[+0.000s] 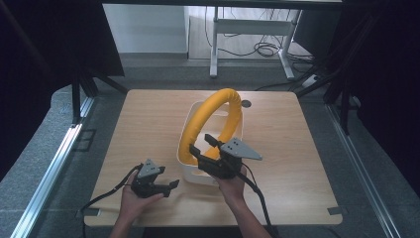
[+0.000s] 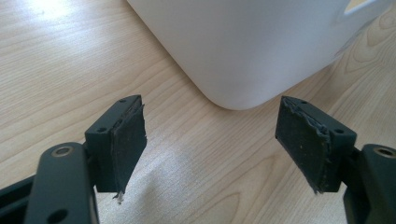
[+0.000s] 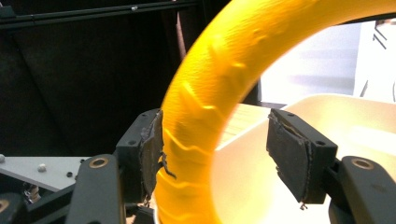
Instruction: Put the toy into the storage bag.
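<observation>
The right gripper view shows the right gripper (image 3: 215, 158) spread wide around one yellow foam ring (image 3: 219, 93) standing in one white tub (image 1: 190, 173) mid-table, while the left gripper (image 2: 210, 149), wide and empty, sits at the tub's seven o'clock.

1. We see a light wooden square table (image 1: 148, 134) standing on grey carpeted floor (image 1: 39, 163).
2. Black curtains (image 1: 49, 39) hang at both sides, framed by dark metal stands (image 1: 75, 96).
3. A silver aluminium rail (image 1: 47, 178) runs along the floor at left, another at right (image 1: 361, 178).
4. Beyond, we note a white-legged desk frame (image 1: 247, 34) with black cables (image 1: 265, 48) coiled beneath on paler flooring.
5. A white wall panel (image 1: 143, 27) catches daylight.
</observation>
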Demonstrator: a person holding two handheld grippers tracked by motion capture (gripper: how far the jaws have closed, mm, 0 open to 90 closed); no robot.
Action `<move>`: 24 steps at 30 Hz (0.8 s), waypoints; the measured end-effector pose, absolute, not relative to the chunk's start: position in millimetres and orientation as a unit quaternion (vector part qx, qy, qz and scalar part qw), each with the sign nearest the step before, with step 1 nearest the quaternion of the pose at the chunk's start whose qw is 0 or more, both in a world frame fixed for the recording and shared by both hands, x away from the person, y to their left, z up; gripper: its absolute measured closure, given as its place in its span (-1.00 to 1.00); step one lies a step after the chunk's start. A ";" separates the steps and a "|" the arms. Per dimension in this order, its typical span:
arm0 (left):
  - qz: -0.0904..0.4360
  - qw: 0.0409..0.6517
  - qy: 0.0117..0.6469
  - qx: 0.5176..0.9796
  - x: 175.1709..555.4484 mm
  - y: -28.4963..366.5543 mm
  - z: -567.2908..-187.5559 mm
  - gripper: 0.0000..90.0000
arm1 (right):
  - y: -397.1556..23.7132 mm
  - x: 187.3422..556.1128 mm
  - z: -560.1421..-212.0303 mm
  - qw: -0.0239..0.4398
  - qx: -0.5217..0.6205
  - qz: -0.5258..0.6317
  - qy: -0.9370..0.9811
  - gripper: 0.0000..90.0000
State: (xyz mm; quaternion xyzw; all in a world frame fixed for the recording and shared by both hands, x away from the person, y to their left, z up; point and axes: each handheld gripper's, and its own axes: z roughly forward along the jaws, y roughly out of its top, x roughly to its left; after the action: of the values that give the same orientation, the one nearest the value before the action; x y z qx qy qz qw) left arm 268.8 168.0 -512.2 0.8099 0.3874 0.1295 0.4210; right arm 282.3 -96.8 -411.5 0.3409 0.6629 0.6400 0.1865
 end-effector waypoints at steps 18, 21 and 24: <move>0.133 0.419 0.390 0.809 268.2 168.4 -512.0 -0.45 | -192.7 287.2 -424.7 0.239 0.367 0.624 0.647 -0.07; 0.133 0.419 0.390 0.809 268.3 168.0 -512.4 -0.45 | -209.4 288.1 -430.2 0.245 0.376 0.617 0.647 -0.07; 0.133 0.418 0.391 0.809 268.4 167.8 -512.6 -0.45 | -225.0 289.9 -437.1 0.248 0.385 0.610 0.647 -0.06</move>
State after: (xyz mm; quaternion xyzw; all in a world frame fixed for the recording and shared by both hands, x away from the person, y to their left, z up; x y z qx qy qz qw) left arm 268.4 167.8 -512.6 0.8092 0.3905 0.1332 0.4183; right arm 289.9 -225.0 -437.1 0.3848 0.6469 0.6100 0.2476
